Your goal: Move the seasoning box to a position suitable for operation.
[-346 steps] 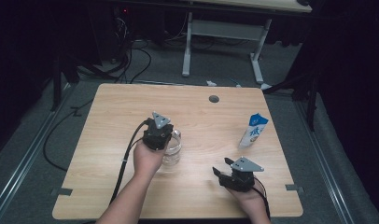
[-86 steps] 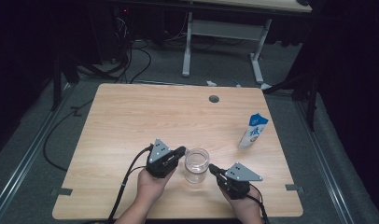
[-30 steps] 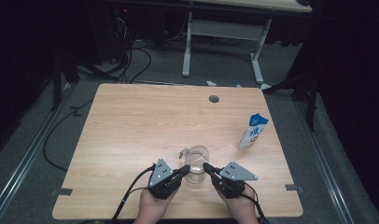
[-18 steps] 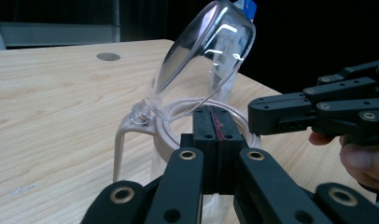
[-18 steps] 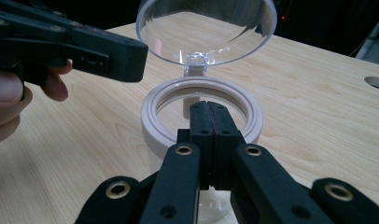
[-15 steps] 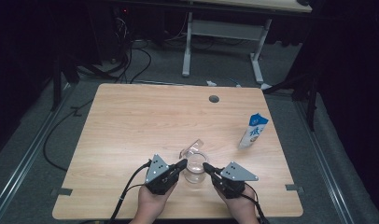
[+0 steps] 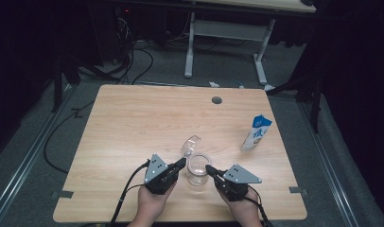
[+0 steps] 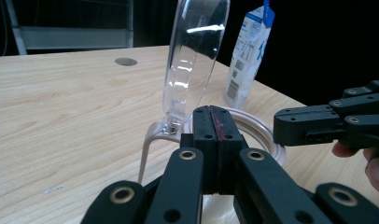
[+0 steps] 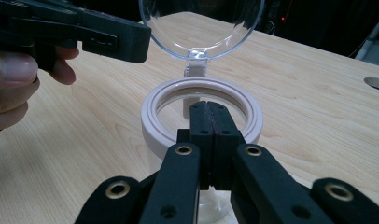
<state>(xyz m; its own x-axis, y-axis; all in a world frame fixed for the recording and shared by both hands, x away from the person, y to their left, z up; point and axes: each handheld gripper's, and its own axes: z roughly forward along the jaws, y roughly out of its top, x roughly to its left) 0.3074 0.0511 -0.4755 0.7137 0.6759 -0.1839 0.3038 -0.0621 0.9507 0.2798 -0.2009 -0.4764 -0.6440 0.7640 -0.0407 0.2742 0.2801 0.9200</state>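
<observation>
The jar [image 7: 198,169] stood on the table [image 7: 133,123] near its front edge. Its lid [image 7: 190,144] rose just behind it. 2 grippers flanked the jar: the left gripper [image 7: 180,164] at its left, the right gripper [image 7: 209,169] at its right. The carton [image 7: 256,133] stood well right of the jar, farther back.

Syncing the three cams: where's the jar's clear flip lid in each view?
High view: clear lid at lower centre, tipped up behind the jar.
Left gripper view: upright at top centre.
Right gripper view: top centre.
Shared landmark: the jar's white rim.
</observation>
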